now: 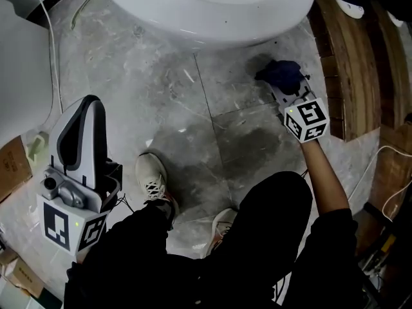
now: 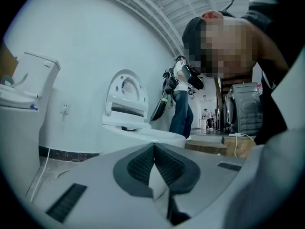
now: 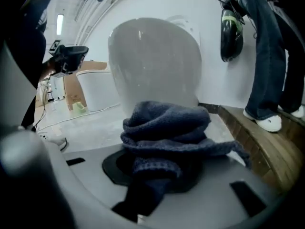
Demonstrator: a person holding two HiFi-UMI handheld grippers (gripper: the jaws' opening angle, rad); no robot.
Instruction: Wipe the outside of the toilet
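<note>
Grey marbled floor tiles (image 1: 193,127) are seen beneath a glossy white ceramic toilet (image 1: 206,5), whose rounded front fills the top of the head view. A crumpled dark blue terry cloth (image 3: 167,128) is clamped between the jaws of the right gripper (image 1: 286,89) and is bunched up over them. Cloth and gripper are held low, just beside the toilet's lower outside wall, at the right of the head view; contact with the porcelain cannot be confirmed. Brown wooden planking (image 1: 351,63) is noted just right of that gripper. The left gripper (image 2: 153,168) is held well apart from the toilet, at the person's left side near a white lace-up shoe (image 1: 152,179); its jaws are pressed together with nothing between them. A second white toilet with raised lid (image 2: 125,109) is recorded against a plain white wall (image 2: 86,56) in the left gripper view. A standing person in blue jeans (image 3: 267,56) is seen on the planking in the right gripper view.
</note>
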